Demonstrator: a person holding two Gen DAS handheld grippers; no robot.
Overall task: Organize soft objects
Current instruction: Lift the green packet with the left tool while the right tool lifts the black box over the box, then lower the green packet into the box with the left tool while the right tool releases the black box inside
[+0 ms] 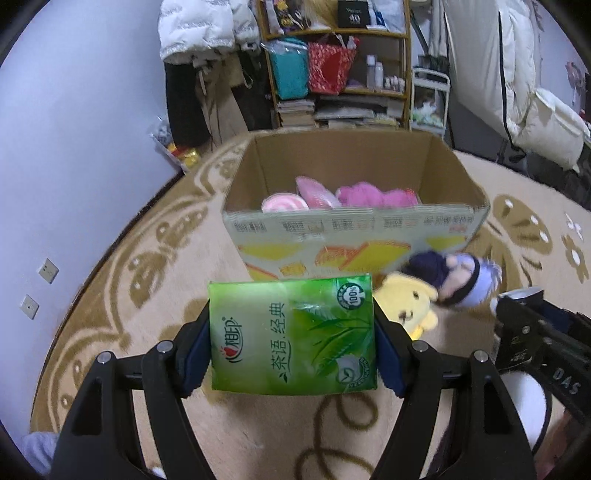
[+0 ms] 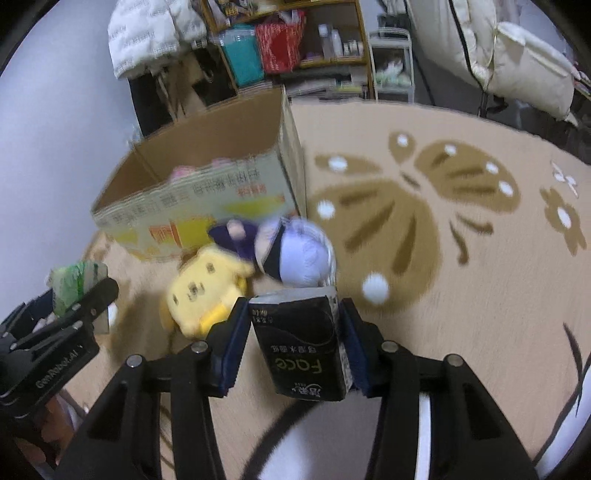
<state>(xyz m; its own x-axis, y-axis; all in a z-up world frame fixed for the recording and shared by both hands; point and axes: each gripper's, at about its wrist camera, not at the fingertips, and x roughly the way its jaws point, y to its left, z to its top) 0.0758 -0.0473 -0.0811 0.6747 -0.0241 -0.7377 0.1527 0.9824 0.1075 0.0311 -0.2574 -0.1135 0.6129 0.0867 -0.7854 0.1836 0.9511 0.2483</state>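
The left gripper (image 1: 291, 332) has its jaws closed on a green tissue pack (image 1: 293, 336), pads pressing both short sides, the pack held flat above the carpet (image 1: 166, 266) just short of the cardboard box (image 1: 351, 229). The box stands open on the carpet; inside lie pink soft things (image 1: 354, 194) and a round pink-and-white one (image 1: 284, 204) against the near wall. In front of the box, touching or nearly touching its printed face, lie a yellow plush (image 1: 408, 302) and a doll (image 1: 458, 280) with lilac hair and a dark purple body — the doll rests partly over the plush. The right gripper (image 2: 295, 339) holds a black tissue pack (image 2: 306, 350) between its jaws, upright in the grip, white lettering upside down in the right wrist view; the pack sits just near of the doll (image 2: 295, 254), and whether it touches the doll's head cannot be told. In that view the yellow plush (image 2: 203, 291) lies left of the pack, the box (image 2: 192, 206) behind it, and the left gripper shows at the left edge with the green pack (image 2: 72, 286). The right view is blurred. Behind the box stands a shelf (image 1: 336, 66) crowded with bags and bottles, and white jackets (image 1: 199, 29) hang to its left.
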